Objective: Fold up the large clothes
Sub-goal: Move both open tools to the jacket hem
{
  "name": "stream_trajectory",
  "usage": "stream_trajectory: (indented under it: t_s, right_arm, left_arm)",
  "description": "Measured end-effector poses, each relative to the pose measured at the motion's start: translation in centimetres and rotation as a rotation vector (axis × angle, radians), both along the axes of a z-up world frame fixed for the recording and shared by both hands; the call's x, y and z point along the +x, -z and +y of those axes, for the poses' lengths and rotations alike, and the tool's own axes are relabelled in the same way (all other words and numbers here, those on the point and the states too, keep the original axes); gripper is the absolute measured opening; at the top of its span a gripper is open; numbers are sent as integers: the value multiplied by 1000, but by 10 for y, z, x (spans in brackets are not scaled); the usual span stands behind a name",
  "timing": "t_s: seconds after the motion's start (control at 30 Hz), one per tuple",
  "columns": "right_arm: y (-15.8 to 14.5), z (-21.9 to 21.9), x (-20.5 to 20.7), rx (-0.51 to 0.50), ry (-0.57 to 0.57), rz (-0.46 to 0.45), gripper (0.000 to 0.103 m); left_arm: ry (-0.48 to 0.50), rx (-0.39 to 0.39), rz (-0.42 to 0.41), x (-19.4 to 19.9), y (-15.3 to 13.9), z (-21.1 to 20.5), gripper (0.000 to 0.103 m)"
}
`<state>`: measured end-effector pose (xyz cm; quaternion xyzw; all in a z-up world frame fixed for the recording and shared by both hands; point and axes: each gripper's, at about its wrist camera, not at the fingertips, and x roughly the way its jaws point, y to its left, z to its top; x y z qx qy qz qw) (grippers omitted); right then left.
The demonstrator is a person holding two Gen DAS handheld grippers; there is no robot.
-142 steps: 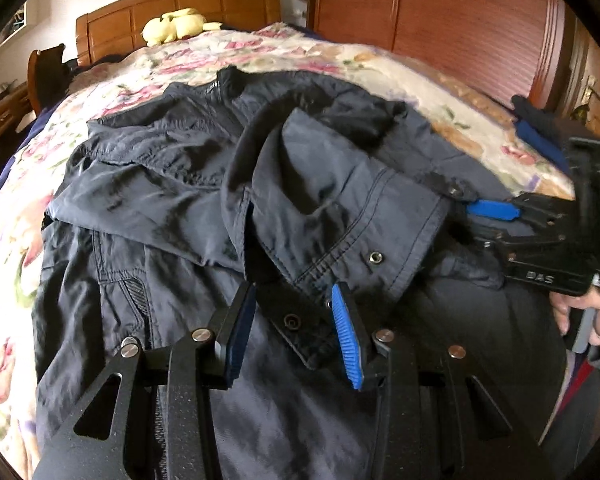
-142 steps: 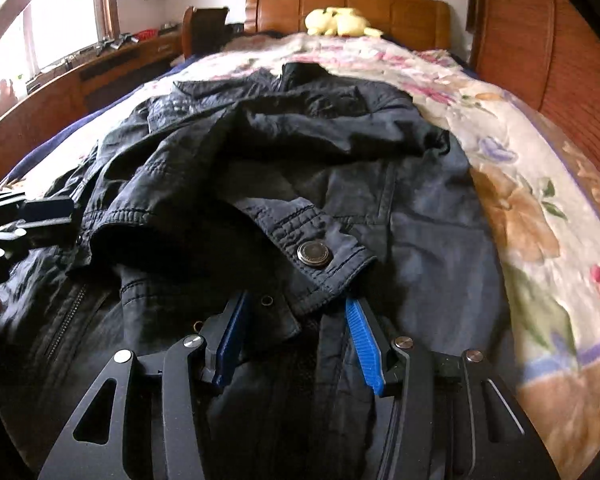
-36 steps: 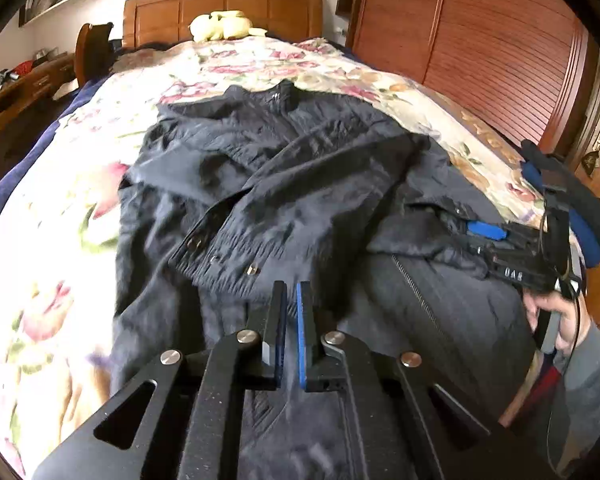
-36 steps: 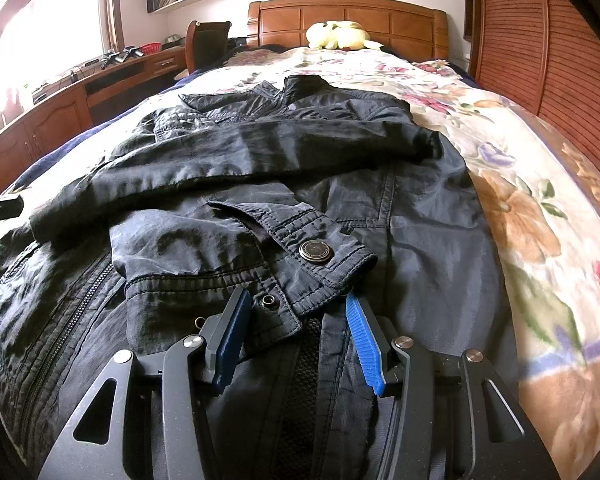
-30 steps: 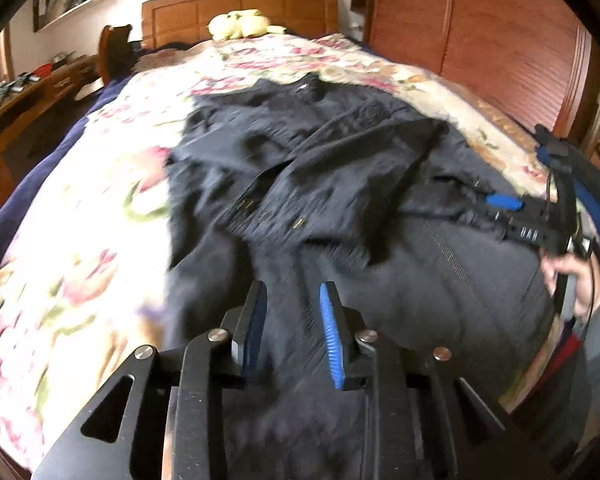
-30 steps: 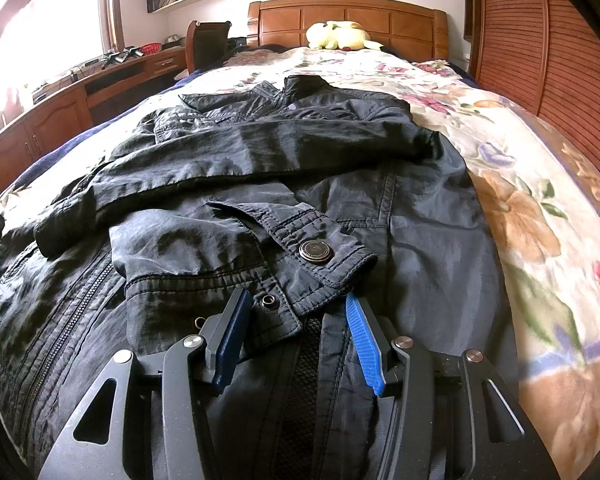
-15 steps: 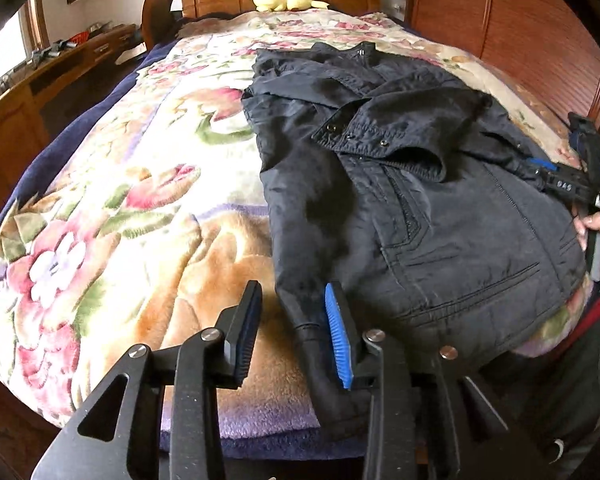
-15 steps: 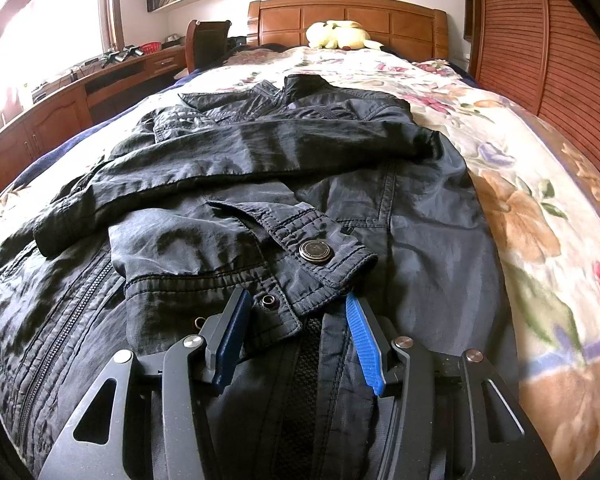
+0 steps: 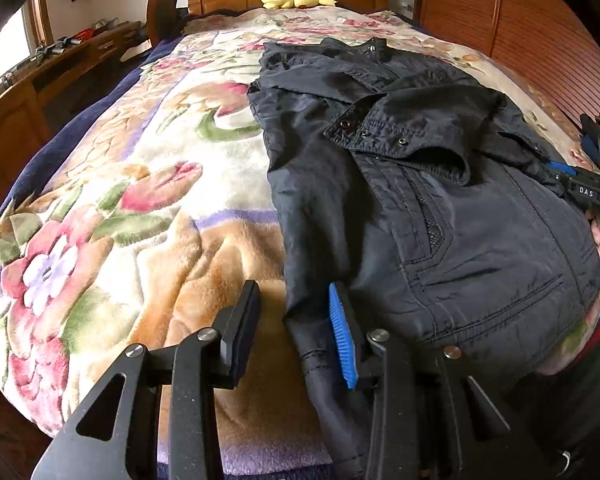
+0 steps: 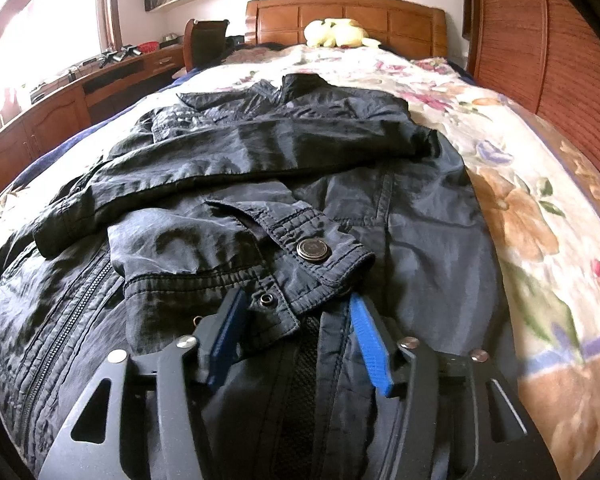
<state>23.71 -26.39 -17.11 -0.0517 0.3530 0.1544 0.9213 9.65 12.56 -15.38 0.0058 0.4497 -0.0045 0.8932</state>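
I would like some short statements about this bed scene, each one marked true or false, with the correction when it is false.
1. The dark navy jacket lies spread on the floral blanket. True.
2. Both sleeves hang off the sides of the bed. False: both sleeves are folded across the jacket's front.
3. The left gripper is open, at the jacket's bottom corner. True.
4. The right gripper is clamped shut on the sleeve cuff with the metal snap button. False: it is open, with the cuff's edge between its fingers.
5. A yellow plush toy sits near the wooden headboard. True.
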Motion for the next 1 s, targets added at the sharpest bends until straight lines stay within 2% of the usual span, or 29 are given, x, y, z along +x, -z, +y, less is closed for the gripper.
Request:
stream_trajectory:
  t_s: [0.07, 0.17, 0.37, 0.57, 0.9, 1.0]
  right_arm:
    - [-2, -3, 3, 2, -19, 43, 75]
    - [-9, -19, -1, 12, -12, 85, 78]
    - [-33, -66, -34, -39, 57, 65, 78]
    - [-33, -96, -72, -88, 84, 80, 78]
    - [-24, -91, -98, -64, 26, 116, 77]
    - [-13, -85, -99, -70, -7, 130, 72]
  left_arm:
    - [0, -1, 1, -1, -2, 0, 37]
    - [7, 7, -1, -6, -5, -3, 37]
    - [11, -13, -13, -19, -10, -4, 37]
    - [25, -24, -14, -32, -15, -6, 37]
    - [37, -36, -7, -44, -14, -7, 37]
    - [37, -33, -12, -44, -14, -8, 37]
